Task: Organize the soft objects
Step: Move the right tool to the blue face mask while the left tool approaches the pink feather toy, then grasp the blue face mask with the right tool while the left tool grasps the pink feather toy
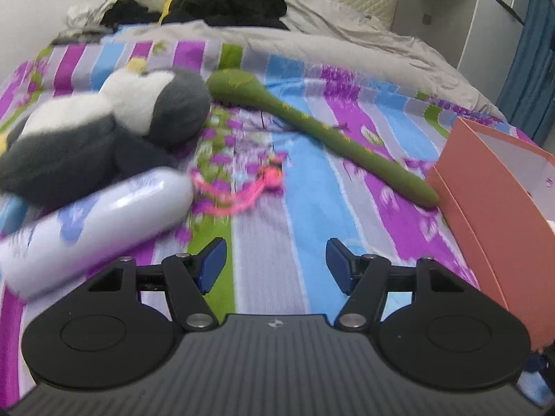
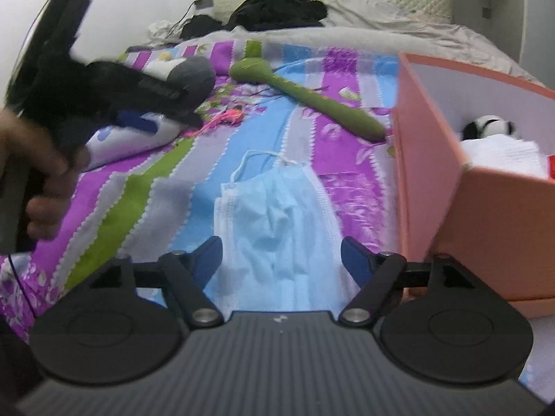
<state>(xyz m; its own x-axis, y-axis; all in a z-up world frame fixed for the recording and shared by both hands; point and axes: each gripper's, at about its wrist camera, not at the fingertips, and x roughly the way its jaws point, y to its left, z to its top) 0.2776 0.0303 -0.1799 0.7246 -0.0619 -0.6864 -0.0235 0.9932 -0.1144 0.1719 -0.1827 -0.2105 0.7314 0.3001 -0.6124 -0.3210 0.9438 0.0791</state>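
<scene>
On the striped bedspread lie a grey-and-white plush penguin (image 1: pixel 104 128), a long green plush snake (image 1: pixel 312 124), a pale lilac soft roll (image 1: pixel 97 222) and a pink string tangle (image 1: pixel 242 190). My left gripper (image 1: pixel 275 263) is open and empty, just right of the roll. My right gripper (image 2: pixel 281 260) is open and empty over a light blue face mask (image 2: pixel 277 215). The penguin (image 2: pixel 194 72), snake (image 2: pixel 312 100) and roll (image 2: pixel 131 135) also show in the right wrist view, partly hidden by the left gripper body (image 2: pixel 104 93). The orange box (image 2: pixel 485 208) holds a black-and-white plush (image 2: pixel 489 126) and white cloth.
The orange box (image 1: pixel 503 208) stands at the right of the bed. Black clothes (image 1: pixel 229 0) and a grey blanket (image 1: pixel 347 34) lie at the bed's far end by a quilted headboard. A white cabinet (image 1: pixel 461 10) stands at the far right.
</scene>
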